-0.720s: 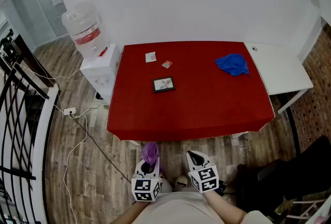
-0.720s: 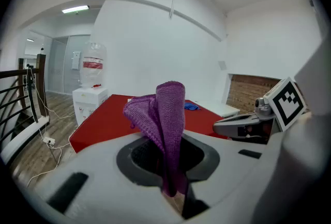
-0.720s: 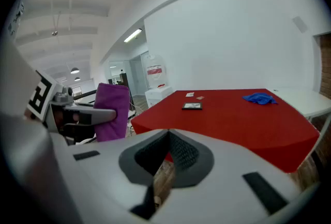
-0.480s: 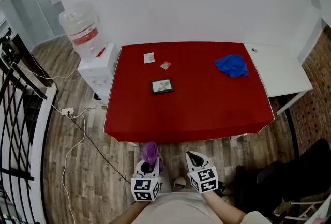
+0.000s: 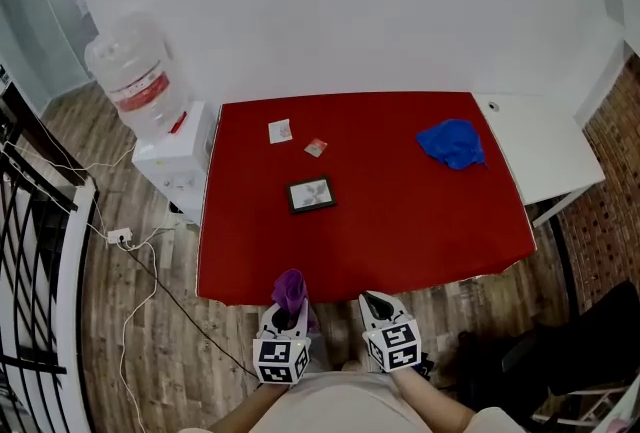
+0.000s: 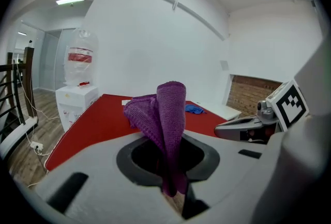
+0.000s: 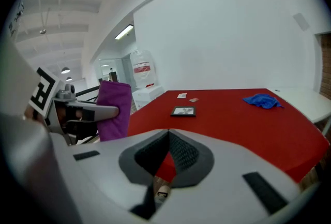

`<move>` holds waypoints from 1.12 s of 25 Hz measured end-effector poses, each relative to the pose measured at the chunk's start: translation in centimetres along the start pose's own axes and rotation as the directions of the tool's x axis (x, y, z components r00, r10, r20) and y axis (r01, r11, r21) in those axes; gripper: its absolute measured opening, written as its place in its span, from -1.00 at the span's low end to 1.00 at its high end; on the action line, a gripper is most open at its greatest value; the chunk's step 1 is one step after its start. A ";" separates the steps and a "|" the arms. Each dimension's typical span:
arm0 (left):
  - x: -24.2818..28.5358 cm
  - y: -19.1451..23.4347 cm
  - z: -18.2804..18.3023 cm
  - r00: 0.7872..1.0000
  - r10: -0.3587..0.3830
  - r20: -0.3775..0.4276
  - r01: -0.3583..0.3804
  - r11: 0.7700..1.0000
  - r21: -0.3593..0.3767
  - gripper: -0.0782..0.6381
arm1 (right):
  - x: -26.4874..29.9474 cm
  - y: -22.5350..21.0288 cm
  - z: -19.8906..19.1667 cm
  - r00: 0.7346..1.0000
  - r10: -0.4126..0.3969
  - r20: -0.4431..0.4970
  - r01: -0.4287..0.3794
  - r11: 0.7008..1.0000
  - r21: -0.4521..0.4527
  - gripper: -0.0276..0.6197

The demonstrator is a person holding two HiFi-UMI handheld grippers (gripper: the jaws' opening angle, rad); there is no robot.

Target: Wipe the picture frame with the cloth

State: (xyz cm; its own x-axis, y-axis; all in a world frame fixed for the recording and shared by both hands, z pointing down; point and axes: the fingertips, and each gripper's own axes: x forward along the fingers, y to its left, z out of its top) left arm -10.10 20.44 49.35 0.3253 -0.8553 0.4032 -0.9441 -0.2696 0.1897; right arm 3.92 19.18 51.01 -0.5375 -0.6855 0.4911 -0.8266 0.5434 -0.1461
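The frame [image 5: 311,194] lies on the table [image 5: 420,221], left of its middle. Two cards [image 5: 280,131] lie behind it, near the table's far edge. A second cloth [image 5: 451,142] lies by the table's far right corner. A dispenser [image 5: 150,121] stands left of the table and a desk [image 5: 540,146] right of it. Before the table's near edge hang the left gripper [image 5: 287,314], with the cloth [image 5: 290,289] between its jaws, and the right gripper [image 5: 376,303].

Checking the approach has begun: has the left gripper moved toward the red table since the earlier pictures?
Yes. The left gripper, shut on the purple cloth, has come forward: the cloth now overlaps the red table's near edge; earlier it stopped short.
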 end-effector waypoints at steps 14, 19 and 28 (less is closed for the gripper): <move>8.2 9.0 7.2 0.999 -0.044 -0.009 0.044 0.998 0.035 -0.61 | 10.9 -2.2 9.2 0.998 -0.059 0.028 0.060 0.998 -0.002 -0.90; 10.0 10.0 7.8 1.000 -0.023 -0.015 0.024 1.000 0.017 -0.61 | 12.8 -2.7 10.0 0.999 -0.032 0.013 0.033 0.999 -0.010 -0.90; 12.9 10.3 8.6 1.000 0.007 -0.029 -0.008 1.000 -0.019 -0.61 | 14.9 -5.0 11.3 1.000 0.000 -0.006 0.000 1.000 -0.016 -0.90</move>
State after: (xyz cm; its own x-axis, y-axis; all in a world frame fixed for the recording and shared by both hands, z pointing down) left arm -16.04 2.83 48.80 0.3200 -0.8440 0.4304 -0.9453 -0.2544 0.2039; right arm -1.82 0.71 49.39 -0.5364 -0.6825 0.4965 -0.8238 0.5512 -0.1322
